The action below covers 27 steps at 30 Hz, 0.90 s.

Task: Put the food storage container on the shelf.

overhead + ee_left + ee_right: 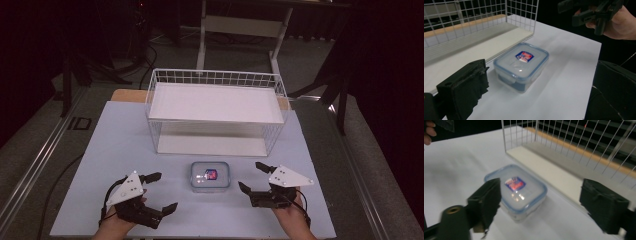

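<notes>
A small clear plastic food box [210, 176] with a blue-rimmed lid and a red and blue label lies on the white table [125, 150], just in front of a white wire shelf rack [216, 107]. The same box [521, 65] appears in the left gripper view and the box [516, 190] in the right gripper view. My left gripper [162, 192] stands open to the left of the box, apart from it. My right gripper [252, 176] stands open to the right of the box, also apart. Nothing is between either pair of jaws.
The wire rack has a solid white upper shelf [215, 102] and a lower shelf [210, 145] open toward me. Beyond the table are a grey floor, a desk frame [240, 30] and dark stands. Bare tabletop surrounds the box on both sides.
</notes>
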{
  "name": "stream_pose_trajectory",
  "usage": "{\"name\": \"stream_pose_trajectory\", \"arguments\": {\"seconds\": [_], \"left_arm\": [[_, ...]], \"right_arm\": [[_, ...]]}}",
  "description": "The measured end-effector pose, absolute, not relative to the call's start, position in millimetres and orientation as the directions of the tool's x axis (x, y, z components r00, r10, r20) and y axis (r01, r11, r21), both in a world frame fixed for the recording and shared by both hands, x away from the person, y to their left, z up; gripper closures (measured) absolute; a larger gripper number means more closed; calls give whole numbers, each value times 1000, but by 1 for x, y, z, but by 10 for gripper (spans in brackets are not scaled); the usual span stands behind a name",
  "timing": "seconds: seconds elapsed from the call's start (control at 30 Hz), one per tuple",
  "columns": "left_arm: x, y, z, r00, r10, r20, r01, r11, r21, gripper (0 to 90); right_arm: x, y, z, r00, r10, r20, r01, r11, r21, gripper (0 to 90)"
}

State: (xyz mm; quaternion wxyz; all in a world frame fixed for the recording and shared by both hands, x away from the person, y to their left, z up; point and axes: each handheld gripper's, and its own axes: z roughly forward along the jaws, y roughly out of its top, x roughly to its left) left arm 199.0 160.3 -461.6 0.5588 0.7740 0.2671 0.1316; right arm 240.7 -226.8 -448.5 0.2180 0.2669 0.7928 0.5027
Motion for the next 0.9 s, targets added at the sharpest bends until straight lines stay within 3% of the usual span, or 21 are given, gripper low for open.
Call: {"name": "stream_pose_trajectory", "arguments": {"seconds": [0.13,0.2,0.27,0.5,0.6,0.9], "left_arm": [[203,156,-453,809,578,-105,297,-248,922,7],[212,155,-448,786,594,-174,372,-229,900,7],[215,154,-447,772,609,-182,387,-223,895,7],[226,140,-448,772,610,-180,403,-250,880,7],[236,135,-453,747,616,-250,456,-201,867,6],[259,123,-469,722,609,-328,580,-275,767,7]], "right_arm": [[237,-226,-443,-775,622,-111,152,354,923,187],[233,-218,-442,-733,651,-197,115,405,907,176],[233,-216,-443,-728,652,-212,113,419,901,177],[241,-209,-442,-762,639,-104,175,358,917,202],[256,-205,-446,-746,666,-26,286,355,890,127],[284,-200,-461,-757,632,168,461,334,822,112]]}}
